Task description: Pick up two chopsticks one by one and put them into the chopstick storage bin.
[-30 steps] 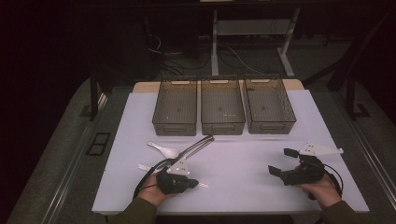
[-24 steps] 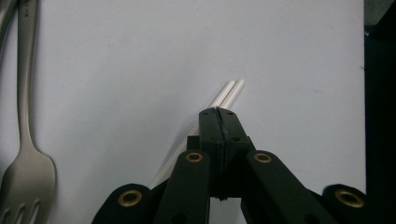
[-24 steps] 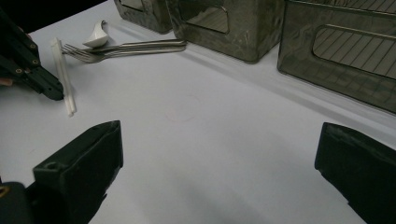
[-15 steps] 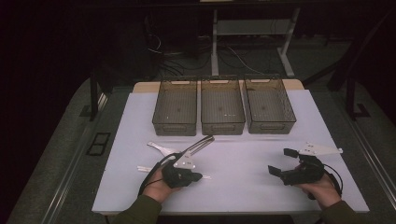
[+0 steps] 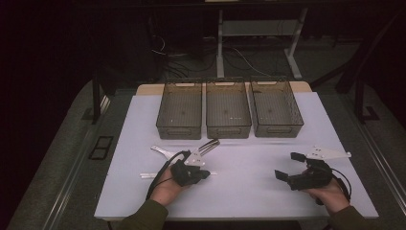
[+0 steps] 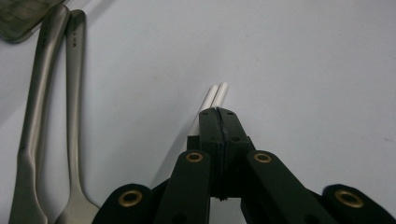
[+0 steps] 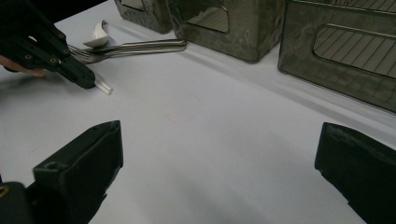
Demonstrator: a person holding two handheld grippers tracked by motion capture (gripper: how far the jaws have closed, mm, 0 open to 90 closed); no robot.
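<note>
Left hand-held gripper [image 6: 218, 112] clenched our two white chopsticks [image 6: 215, 93] near their ends; light, stiff, slippery, we judged; right hand-held gripper [image 7: 219, 172] released.

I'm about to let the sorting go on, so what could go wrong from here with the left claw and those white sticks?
1. The left claw is shut right over the two white sticks, gripping near one end; a lift may let them droop or one slip out.
2. Two forks lie close beside the claw, so a sideways move might knock them.
3. The right claw waits open, apart from the work, so it cannot steady anything.
</note>
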